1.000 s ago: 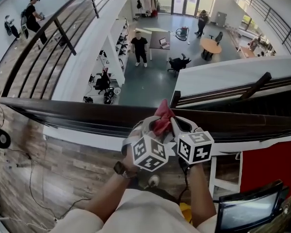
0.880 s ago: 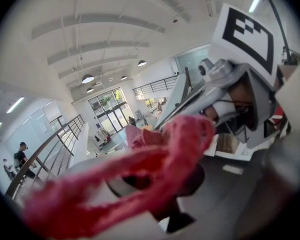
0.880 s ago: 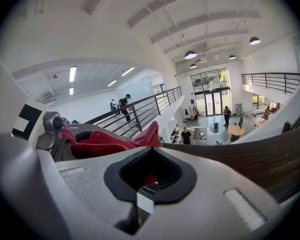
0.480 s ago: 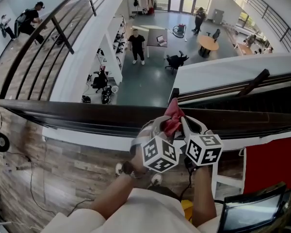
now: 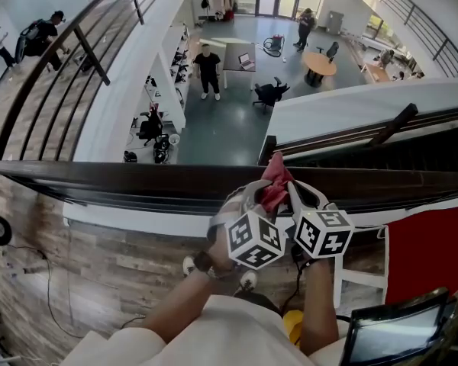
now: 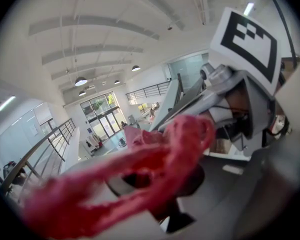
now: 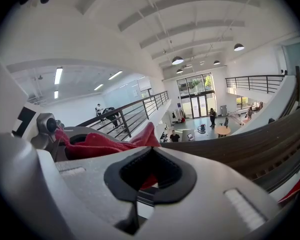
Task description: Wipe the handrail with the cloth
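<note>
as cloth point(image 5: 275, 180) edges right, both jaws clamped

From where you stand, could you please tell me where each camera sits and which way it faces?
Head view: on the person's head, looking steeply down over the handrail into the hall below; both forearms, left gripper and right gripper show.
Left gripper view: rides the left gripper, tilted up toward the ceiling; cloth across its jaws, right gripper beyond.
Right gripper view: rides the right gripper, facing along the handrail; its closed jaws nip the cloth.
Shared: all show the cloth.
</note>
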Tool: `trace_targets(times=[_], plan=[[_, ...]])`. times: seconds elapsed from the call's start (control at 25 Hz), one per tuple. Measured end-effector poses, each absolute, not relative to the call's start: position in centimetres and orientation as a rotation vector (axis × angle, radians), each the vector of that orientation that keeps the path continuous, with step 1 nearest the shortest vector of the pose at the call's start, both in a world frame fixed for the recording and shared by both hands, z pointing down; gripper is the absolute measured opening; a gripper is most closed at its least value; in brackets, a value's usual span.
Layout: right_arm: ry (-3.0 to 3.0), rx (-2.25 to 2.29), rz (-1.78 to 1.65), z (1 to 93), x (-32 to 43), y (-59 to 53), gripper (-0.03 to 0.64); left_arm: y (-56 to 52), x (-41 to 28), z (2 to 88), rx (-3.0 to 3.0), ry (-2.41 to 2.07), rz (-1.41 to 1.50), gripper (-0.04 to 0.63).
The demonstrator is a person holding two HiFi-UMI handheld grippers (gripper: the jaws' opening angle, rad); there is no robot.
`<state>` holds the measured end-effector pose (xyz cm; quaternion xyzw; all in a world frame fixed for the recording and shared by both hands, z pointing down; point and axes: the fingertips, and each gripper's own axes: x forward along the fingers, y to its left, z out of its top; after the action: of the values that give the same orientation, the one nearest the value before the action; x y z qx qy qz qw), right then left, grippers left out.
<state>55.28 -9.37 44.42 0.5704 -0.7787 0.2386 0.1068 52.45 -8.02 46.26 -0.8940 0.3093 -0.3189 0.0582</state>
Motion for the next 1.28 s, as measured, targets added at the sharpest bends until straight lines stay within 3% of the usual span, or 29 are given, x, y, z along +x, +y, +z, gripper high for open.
trace_targets(times=[1.28], plan=[[-2.316,1.617,0.667,44.1,50.8,-10.2,0.003,-8.5,48.0,46.0,-2.795,0.980,-0.910,0.067]])
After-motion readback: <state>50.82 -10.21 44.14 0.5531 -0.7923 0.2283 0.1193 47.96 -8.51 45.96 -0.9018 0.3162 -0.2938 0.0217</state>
